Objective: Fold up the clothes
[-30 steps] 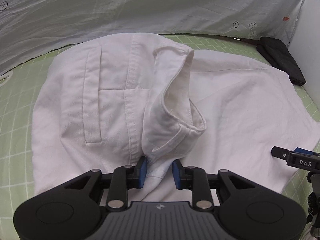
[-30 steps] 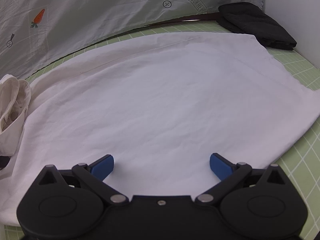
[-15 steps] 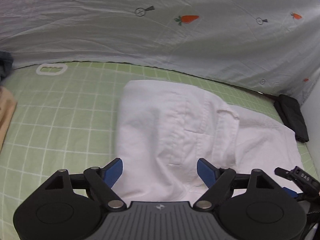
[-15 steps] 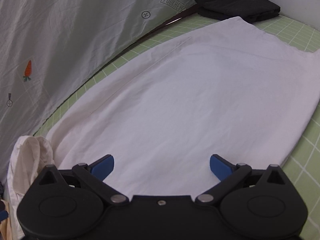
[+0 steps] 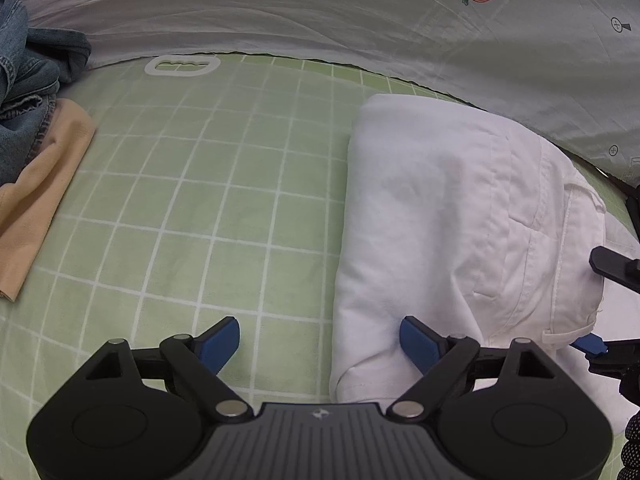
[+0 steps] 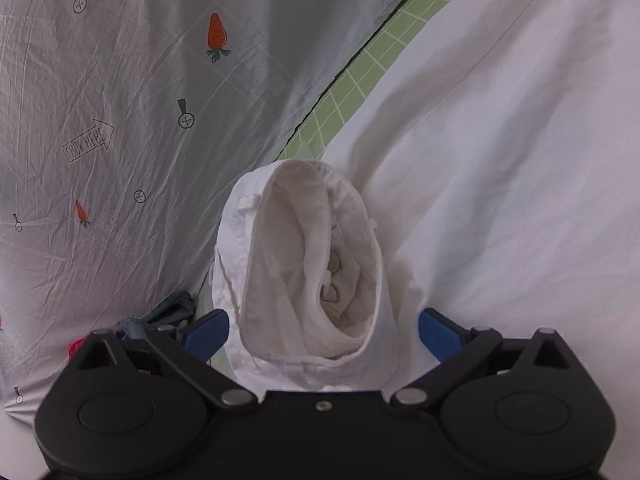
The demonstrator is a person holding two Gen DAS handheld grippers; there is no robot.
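Note:
White trousers (image 5: 452,216) lie folded over on the green grid mat (image 5: 192,200), at the right of the left wrist view. My left gripper (image 5: 320,340) is open and empty, its right finger over the folded edge, its left finger over bare mat. In the right wrist view the trousers' open waistband (image 6: 304,272) bulges up between the fingers of my right gripper (image 6: 324,330), which is open and holds nothing. The white trouser leg (image 6: 520,160) spreads to the right. The right gripper's tips (image 5: 612,268) show at the right edge of the left wrist view.
A grey sheet with carrot prints (image 5: 360,20) hangs behind the mat. Blue jeans (image 5: 24,80) and a beige garment (image 5: 36,184) lie at the far left. A white plastic buckle (image 5: 182,66) lies at the mat's back edge.
My left gripper let go of the waistband, opened and swung left and back. My right gripper turned left, from the flat trouser leg to the waistband.

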